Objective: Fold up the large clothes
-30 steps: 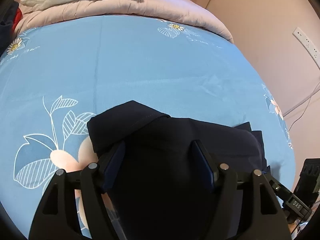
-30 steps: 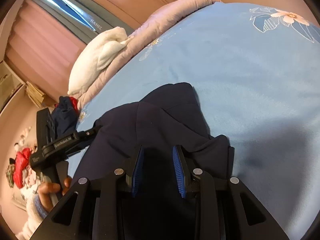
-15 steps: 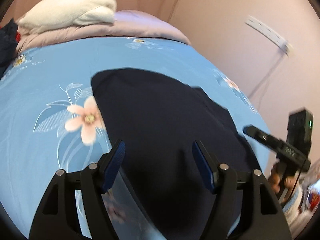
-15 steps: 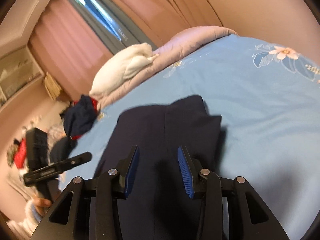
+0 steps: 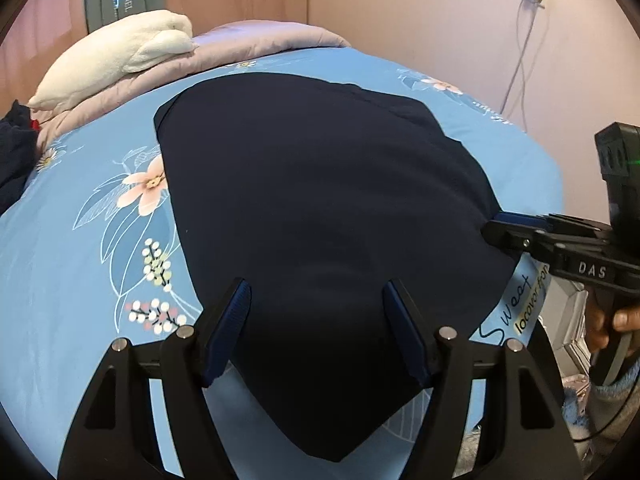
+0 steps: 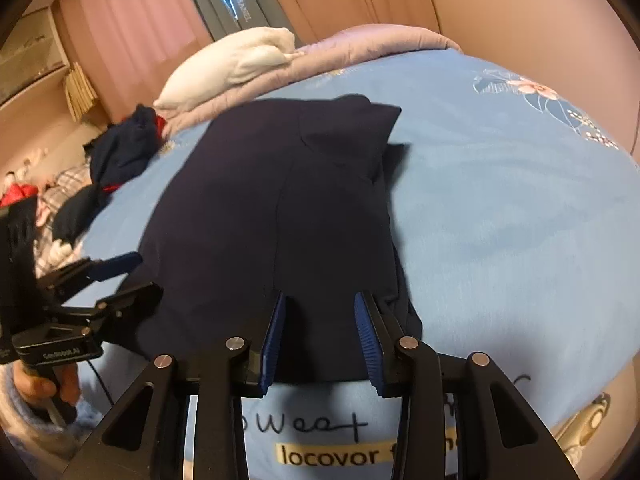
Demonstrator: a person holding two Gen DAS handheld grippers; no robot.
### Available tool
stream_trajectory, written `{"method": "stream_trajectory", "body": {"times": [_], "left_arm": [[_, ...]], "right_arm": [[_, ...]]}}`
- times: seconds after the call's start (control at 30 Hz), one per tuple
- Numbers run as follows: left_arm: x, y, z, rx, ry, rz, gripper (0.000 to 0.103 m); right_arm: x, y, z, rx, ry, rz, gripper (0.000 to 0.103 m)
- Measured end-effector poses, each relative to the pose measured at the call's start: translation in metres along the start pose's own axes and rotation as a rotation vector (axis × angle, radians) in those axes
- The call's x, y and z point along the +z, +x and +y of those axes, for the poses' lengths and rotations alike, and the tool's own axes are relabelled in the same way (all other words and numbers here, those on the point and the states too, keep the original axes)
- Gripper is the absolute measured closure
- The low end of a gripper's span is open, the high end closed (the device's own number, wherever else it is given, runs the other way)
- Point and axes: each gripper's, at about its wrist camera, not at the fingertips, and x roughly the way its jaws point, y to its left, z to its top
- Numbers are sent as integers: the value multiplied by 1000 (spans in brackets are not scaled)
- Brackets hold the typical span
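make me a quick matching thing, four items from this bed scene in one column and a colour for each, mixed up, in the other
Things:
1. folded garment
2. bed sheet
3. pillow
4. gripper pads

Colours:
a. white
b. bright blue
c. dark navy
d. light blue with flowers

Pairs: 1-c, 2-d, 3-a, 4-b

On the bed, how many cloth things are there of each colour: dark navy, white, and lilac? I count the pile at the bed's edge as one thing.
Dark navy: 2, the folded garment and the clothes pile, which also shows red
White: 1, the folded blanket
Lilac: 1, the quilt
Total: 4
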Motion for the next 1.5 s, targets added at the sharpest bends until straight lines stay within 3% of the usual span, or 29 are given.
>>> {"method": "stream_trajectory", "body": {"times": [0.2, 0.43, 0.8, 1.0, 1.1, 1.2, 1.3, 1.5], "left_arm": [[-7, -5, 4, 26, -23, 21, 33], [-19, -11, 5, 33, -58, 38, 30], [-30, -9, 15, -16, -142, 89, 24], [-31, -16, 12, -18, -133, 86, 22], [-31, -20, 17, -51, -147, 91, 22], [-30, -25, 23, -91, -189, 88, 22], [-27, -27, 30, -114, -232, 83, 17], [-20, -21, 45, -163, -313, 109, 12]], "right_arm": [[7, 1, 5, -24, 1, 21, 64], [-9, -7, 8, -22, 4, 39, 64], [-13, -17, 10, -20, 5, 71, 64], [-14, -28, 7, -18, -18, 86, 64], [-11, -37, 1, 32, 4, 54, 53], [-6, -44, -9, 160, 88, 6, 40], [-1, -38, -20, 245, 166, -5, 36], [5, -14, -35, 289, 295, 25, 31]]}}
